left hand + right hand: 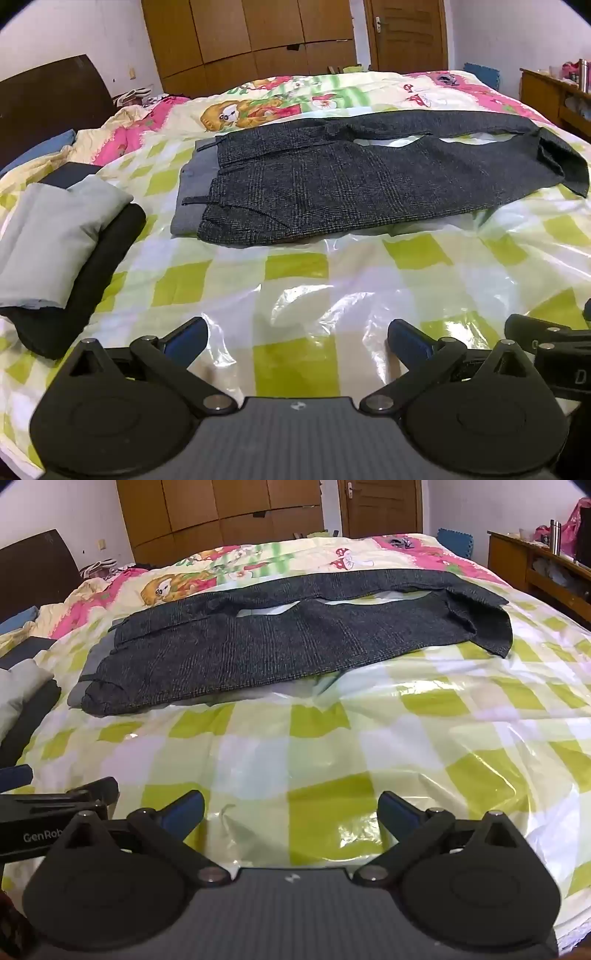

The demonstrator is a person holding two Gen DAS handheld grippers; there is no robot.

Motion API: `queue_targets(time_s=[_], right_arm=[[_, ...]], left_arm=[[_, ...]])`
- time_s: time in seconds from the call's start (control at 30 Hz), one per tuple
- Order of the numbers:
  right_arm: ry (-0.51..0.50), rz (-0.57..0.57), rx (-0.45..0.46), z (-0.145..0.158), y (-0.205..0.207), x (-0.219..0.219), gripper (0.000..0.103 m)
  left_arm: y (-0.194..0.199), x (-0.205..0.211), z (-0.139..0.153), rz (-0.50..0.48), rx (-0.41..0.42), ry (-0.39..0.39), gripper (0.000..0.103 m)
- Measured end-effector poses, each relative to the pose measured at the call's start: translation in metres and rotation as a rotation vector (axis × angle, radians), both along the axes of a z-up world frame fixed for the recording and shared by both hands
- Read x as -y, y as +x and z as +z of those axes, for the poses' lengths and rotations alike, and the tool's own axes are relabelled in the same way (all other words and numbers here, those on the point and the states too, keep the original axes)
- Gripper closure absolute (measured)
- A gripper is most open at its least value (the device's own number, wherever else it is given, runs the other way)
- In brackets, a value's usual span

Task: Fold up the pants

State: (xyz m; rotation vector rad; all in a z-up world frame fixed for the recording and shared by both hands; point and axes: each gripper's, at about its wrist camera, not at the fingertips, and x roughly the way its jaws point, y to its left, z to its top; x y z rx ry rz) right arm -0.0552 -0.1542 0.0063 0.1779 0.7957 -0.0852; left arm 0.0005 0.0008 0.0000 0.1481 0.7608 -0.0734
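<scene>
dark woven plaid pants (362,177) flat on glossy checked sheet (295,280); left gripper (297,341), right gripper (291,812) spread wide

text: "GenRob" (cut off) | on: left gripper (55,812) body | view: right wrist

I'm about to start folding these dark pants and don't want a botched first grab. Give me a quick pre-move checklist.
1. Left gripper open, nothing between the fingers: ok.
2. Right gripper open, nothing held: ok.
3. Pants spread flat on the bed: ok.
4. Far leg's cuff lying flat: not ok, it is turned over.
5. Folded clothes apart from the pants: ok.
6. Pockets emptied: cannot tell.
</scene>
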Motion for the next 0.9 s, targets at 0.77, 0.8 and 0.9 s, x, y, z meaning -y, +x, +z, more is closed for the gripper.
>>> queue_targets(time_s=[0.77,0.8,0.9], right_arm=[[-0.027,-0.016,-0.005,-0.002,0.0004,-0.001,0.004],[-0.028,-0.017,-0.006,-0.002,0.0003,-0.0013,0.004],[-0.03,-0.015,-0.008,-0.0021,0.0005,-0.0017,0.004]], left_arm=[[-0.0045,0.0015,-0.0002,-0.018,0.006,0.001,0.0],[-0.0044,0.0018,-0.0007,-0.018,0.005,0.002,0.0],[-0.0044,0.0021,-0.0015,-0.018,0.002,0.004,0.0]])
